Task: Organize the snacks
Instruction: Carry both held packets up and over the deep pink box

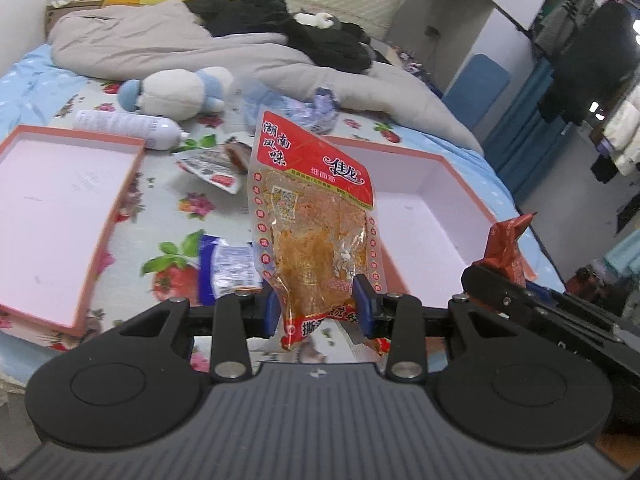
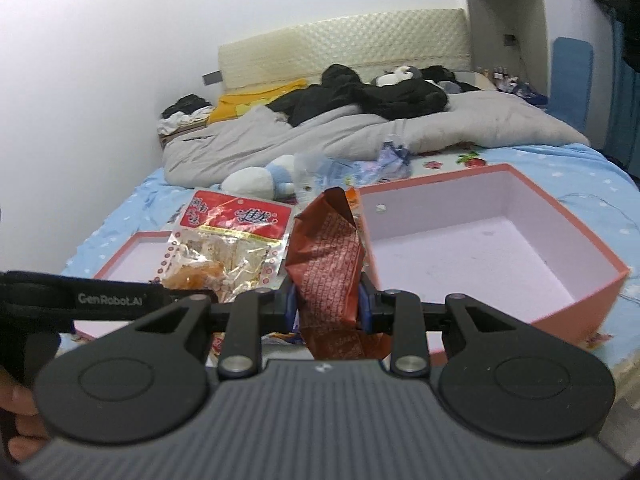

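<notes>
Two boxes (image 1: 60, 200) (image 1: 432, 208), two held packets (image 1: 316, 216) (image 2: 330, 264), perhaps three loose packets (image 1: 228, 268) on the bed (image 1: 168, 200), one bottle (image 1: 128, 128), one plush (image 1: 176, 94)

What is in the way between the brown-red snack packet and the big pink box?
Nothing visible blocks it. The right hand-held gripper holds the brown-red packet just left of the deep pink box, whose open inside looks bare. The clear spicy snack bag in the left hand-held gripper hangs on the packet's other side.
</notes>
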